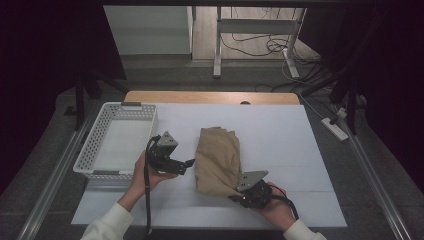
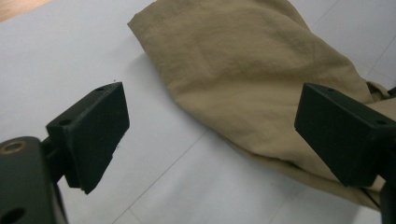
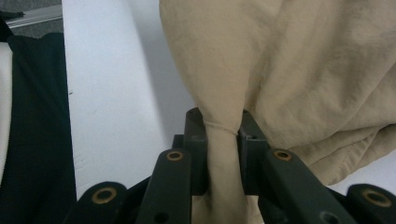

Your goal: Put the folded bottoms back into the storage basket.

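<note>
A tan cloth garment [image 1: 218, 159] lies folded in the middle of the white table, and it spreads across the left gripper view as the tan garment [image 2: 243, 74]. My right gripper [image 1: 241, 195] sits at its near right corner, shut on a pinched fold of the tan garment [image 3: 223, 135]. My left gripper [image 1: 190, 164] rests just left of the cloth with its jaws wide open and nothing between them, pointing at the cloth's left edge. In the left gripper view the left gripper [image 2: 210, 135] spans bare table and the cloth's hem.
A white perforated basket [image 1: 98, 134] stands at the table's left edge, beside my left hand. The white table top [image 1: 285, 135] runs bare to the right and behind the cloth. Cables and table legs lie on the floor beyond.
</note>
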{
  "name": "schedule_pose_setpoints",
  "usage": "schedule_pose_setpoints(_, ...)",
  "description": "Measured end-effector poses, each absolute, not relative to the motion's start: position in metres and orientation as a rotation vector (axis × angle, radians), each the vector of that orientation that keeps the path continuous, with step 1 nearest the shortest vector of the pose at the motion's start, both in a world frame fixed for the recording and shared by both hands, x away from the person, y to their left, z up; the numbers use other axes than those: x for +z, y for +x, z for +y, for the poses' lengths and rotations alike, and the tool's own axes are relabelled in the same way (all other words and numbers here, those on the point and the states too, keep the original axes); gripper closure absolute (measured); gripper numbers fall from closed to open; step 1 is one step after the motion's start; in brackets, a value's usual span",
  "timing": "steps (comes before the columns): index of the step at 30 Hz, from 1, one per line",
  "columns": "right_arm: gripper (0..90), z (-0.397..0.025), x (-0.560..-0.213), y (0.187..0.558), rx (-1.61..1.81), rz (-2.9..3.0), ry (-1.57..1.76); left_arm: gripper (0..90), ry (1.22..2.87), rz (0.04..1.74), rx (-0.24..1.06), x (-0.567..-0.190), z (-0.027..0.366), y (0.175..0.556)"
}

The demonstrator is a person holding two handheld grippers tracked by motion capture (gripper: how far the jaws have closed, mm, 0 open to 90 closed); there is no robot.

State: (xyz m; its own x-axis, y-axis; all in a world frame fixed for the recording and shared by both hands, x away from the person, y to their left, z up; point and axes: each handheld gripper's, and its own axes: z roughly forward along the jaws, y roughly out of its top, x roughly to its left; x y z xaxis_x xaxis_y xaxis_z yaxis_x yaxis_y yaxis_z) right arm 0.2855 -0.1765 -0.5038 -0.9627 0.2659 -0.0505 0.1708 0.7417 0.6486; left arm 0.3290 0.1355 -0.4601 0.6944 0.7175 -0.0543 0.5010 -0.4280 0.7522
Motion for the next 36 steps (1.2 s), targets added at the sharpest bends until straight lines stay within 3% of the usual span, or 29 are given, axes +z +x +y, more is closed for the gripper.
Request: schedule_pose_setpoints(36,77.0,-0.176,-0.506,0.286,1.011,2.808,0.342,10.2,2.119,0.954,0.302,-0.468,0.112,0.383)
